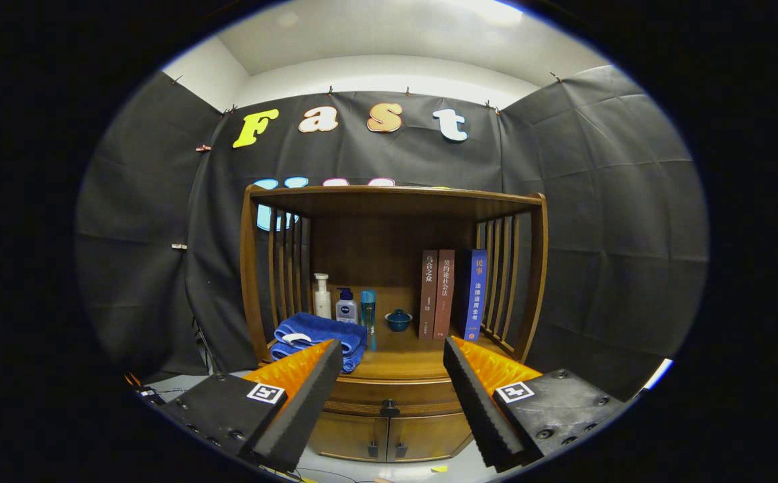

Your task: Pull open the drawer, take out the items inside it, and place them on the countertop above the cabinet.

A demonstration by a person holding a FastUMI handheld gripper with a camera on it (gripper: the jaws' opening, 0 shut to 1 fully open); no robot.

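Note:
A brown wooden cabinet [394, 201] stands ahead against the booth wall. Its drawer [396, 394] sits closed under the countertop [408, 362], with a dark knob [390, 407] in the middle of its front. The knob lies between and a little below my fingertips, some way beyond them. My gripper [392, 350] is open, its fingers wide apart with nothing between them. The drawer's contents are hidden.
On the countertop lie folded blue towels [318, 339] at the left, a white pump bottle [322, 296], a blue-capped bottle [346, 305], a slim teal bottle [368, 308], a small blue lidded bowl [398, 319] and three upright books [453, 294]. Two lower doors [389, 437] sit under the drawer.

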